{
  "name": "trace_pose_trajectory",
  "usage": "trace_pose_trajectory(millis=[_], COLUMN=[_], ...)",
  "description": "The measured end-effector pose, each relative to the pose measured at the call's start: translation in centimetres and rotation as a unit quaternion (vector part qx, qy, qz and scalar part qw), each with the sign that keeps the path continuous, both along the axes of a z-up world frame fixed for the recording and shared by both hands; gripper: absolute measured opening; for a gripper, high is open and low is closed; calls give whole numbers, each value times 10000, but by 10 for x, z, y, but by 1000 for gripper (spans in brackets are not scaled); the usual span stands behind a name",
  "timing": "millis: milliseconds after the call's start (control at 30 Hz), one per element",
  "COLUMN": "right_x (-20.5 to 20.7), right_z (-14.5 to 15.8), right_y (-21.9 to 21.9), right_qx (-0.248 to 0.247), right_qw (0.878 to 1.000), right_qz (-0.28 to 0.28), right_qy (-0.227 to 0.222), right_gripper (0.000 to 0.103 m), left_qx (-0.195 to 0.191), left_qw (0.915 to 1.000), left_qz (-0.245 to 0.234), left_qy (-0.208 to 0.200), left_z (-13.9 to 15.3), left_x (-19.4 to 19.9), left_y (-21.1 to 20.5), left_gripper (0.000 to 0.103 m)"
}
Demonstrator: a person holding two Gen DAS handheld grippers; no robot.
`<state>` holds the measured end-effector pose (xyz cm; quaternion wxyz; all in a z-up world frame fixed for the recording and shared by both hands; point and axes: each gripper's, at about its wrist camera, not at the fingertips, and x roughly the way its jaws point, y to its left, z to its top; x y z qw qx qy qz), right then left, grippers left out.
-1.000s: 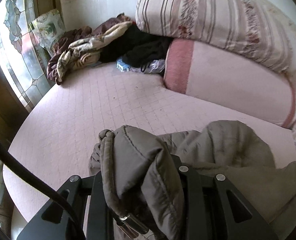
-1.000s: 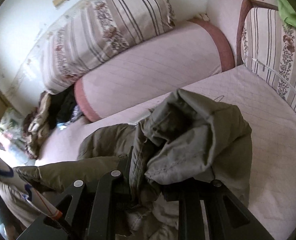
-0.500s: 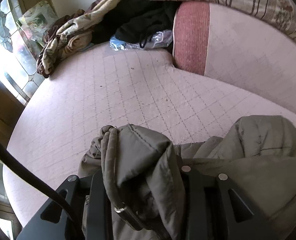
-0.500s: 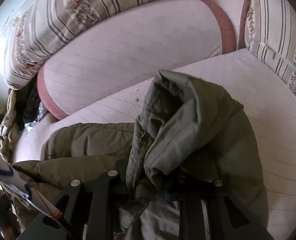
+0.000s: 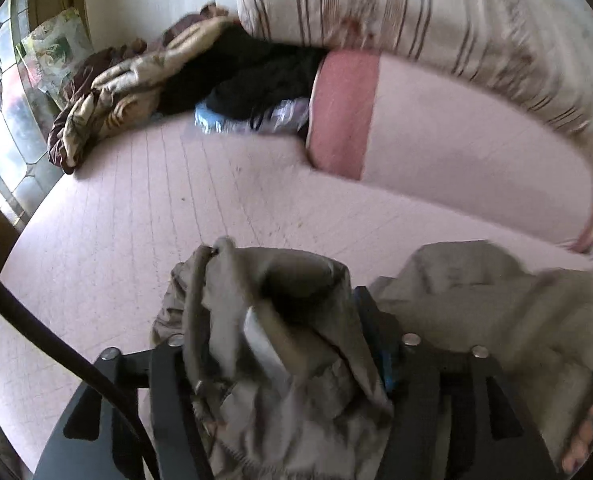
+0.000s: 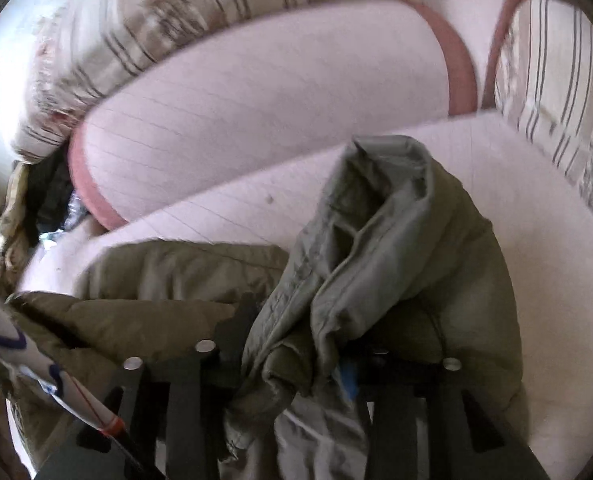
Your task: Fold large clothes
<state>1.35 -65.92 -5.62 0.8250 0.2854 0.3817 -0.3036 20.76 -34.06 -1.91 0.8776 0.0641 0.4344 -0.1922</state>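
- Here, at the far left of the left wrist view, a stained-glass window (image 5: 0, 92) stands beside the bed, with a crumpled brown and cream blanket (image 5: 108, 92) heaped against the wall.
- Next to it, dark clothes (image 5: 256, 76) and a blue packet (image 5: 212, 122) lie against the end of a pink bolster (image 5: 456, 160), which carries a striped pillow (image 5: 436, 28) on top.
- Nearer, the left gripper (image 5: 272, 356) has its fingers pinching a bunched fold of the olive jacket (image 5: 296, 288) above the pink quilted mattress (image 5: 116, 220).
- The jacket runs rightward across the near part of the bed; both views are blurred.
- In the right wrist view, the right gripper (image 6: 296, 356) has its fingers clamped on another thick gather of the jacket (image 6: 396, 240), whose fabric bulges up and droops to the right over the mattress (image 6: 556, 280).
- At the far right, a second striped cushion (image 6: 556, 80) stands upright beside the bolster (image 6: 276, 120).
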Motion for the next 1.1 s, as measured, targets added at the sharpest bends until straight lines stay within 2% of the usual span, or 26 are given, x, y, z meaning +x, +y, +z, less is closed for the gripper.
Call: trace_pose_trajectory(millis=[33, 67, 133, 167, 200, 267, 367, 467, 533, 633, 733, 867, 967, 1100], right_x=[-4, -8, -18, -23, -27, -33, -28, -10, 13, 47, 81, 117, 130, 146], right_z=[8, 14, 26, 33, 40, 53, 65, 70, 67, 60, 42, 9, -10, -25], right_y=[2, 3, 5, 8, 11, 20, 47, 89, 133, 181, 211, 218, 206, 183], right_qx=[26, 82, 138, 36, -124, -449, -780, -1234, -1575, -1766, -1736, -1936, -1885, -1902], right_qw=[10000, 9998, 9993, 9990, 9985, 9969, 9961, 9921, 9848, 9762, 9716, 9677, 9703, 9720], right_qz=[-1, -29, -145, -268, -393, -576, -406, 144, 644, 1203, 1551, 1408, 1202, 890], right_qy=[-76, -161, -318, -350, -360, -305, -114, 141, 348, 379, 431, 790, 921, 1055], right_gripper=[49, 57, 70, 82, 89, 90, 90, 82, 79, 77, 75, 73, 73, 80], left_qx=[-110, -197, -375, -435, -517, -592, -714, -846, -837, -674, -654, -588, -581, -455], left_qw=[9999, 9997, 9989, 9986, 9980, 9972, 9944, 9928, 9926, 9941, 9944, 9944, 9947, 9952], left_qz=[-29, -29, -15, -20, -7, 81, 357, 535, 668, 743, 755, 810, 808, 856], left_qy=[-36, -104, -271, -312, -355, -452, -695, -664, -564, -420, -360, -346, -250, -89], left_z=[11, 20, 36, 40, 43, 44, 30, 4, -19, -42, -52, -58, -60, -66], left_x=[-9, -17, -36, -43, -54, -71, -100, -113, -115, -108, -101, -90, -81, -69], left_y=[12, 23, 47, 55, 69, 90, 125, 144, 155, 163, 169, 175, 178, 182], left_gripper=[65, 71, 73, 75, 75, 76, 77, 77, 77, 77, 77, 77, 77, 77])
